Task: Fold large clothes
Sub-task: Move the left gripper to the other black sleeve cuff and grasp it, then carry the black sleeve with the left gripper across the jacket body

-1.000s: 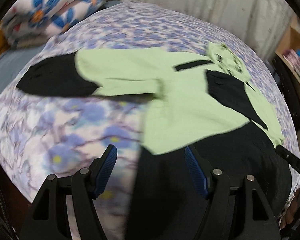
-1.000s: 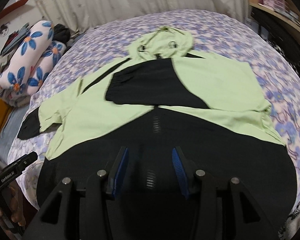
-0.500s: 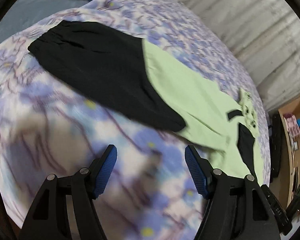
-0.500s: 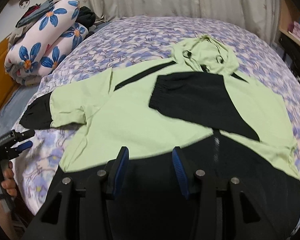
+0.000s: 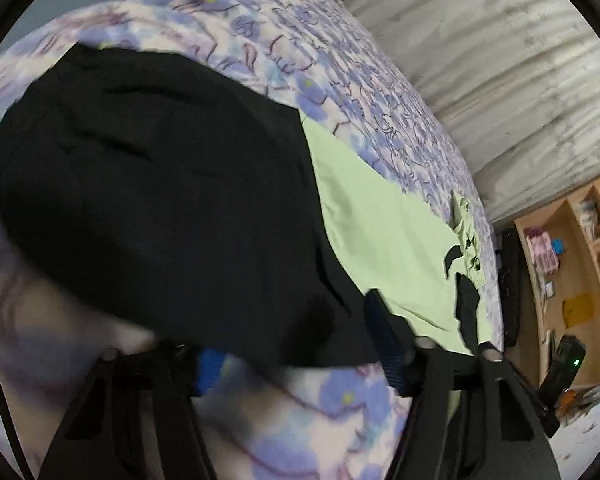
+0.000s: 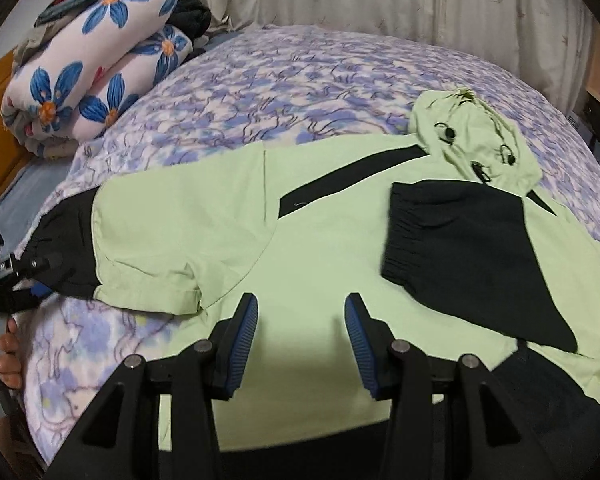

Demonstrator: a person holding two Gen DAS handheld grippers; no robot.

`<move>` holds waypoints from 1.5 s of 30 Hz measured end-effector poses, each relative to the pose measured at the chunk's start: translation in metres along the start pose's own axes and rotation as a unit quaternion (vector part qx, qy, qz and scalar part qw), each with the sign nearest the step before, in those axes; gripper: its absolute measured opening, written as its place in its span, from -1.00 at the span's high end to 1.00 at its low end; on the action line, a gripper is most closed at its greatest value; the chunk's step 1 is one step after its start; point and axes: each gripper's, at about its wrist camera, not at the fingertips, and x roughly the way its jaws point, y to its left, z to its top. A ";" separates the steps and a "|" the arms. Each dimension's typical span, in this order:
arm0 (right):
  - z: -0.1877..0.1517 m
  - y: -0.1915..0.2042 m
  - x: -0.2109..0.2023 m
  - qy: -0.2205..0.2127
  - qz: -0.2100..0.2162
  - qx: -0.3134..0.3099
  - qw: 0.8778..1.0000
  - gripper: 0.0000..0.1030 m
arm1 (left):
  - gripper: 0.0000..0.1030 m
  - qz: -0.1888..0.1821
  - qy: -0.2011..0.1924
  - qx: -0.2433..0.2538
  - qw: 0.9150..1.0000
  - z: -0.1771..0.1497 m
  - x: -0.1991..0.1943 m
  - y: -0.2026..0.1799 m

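The green and black hoodie lies spread flat on the bed, hood at the far end from the right claw. Its right sleeve, ending in a black cuff, is folded across the chest just ahead and to the right of that claw. The other sleeve stretches out to the claw's left, its black end filling the left wrist view.

The left claw has its 2 blue pads spread wide, with the black sleeve fabric lying over the gap and covering most of the left pad; whether it grips yet I cannot tell. The right claw is wide open, holding nothing, hovering over the green body panel.

A rolled floral quilt sits far left beyond the sleeve.
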 end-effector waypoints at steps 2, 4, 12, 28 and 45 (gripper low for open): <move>0.003 0.004 0.007 0.006 -0.008 -0.008 1.000 0.12 | 0.36 0.018 0.000 0.012 1.000 0.005 0.005 0.000; 0.004 0.005 0.011 0.007 -0.009 -0.008 1.000 0.12 | 0.65 0.027 -0.006 0.000 1.000 0.012 0.006 0.006; -0.006 -0.014 0.010 0.016 -0.010 0.007 1.000 0.12 | 0.94 0.129 -0.091 0.029 0.987 0.024 -0.018 -0.020; -0.039 -0.108 -0.033 -0.003 -0.011 0.109 0.994 0.12 | 0.95 0.051 -0.082 0.342 0.935 -0.090 0.020 -0.324; -0.081 -0.204 -0.048 -0.009 0.019 0.200 0.980 0.12 | -0.35 0.023 0.077 0.282 0.956 -0.200 0.124 -0.332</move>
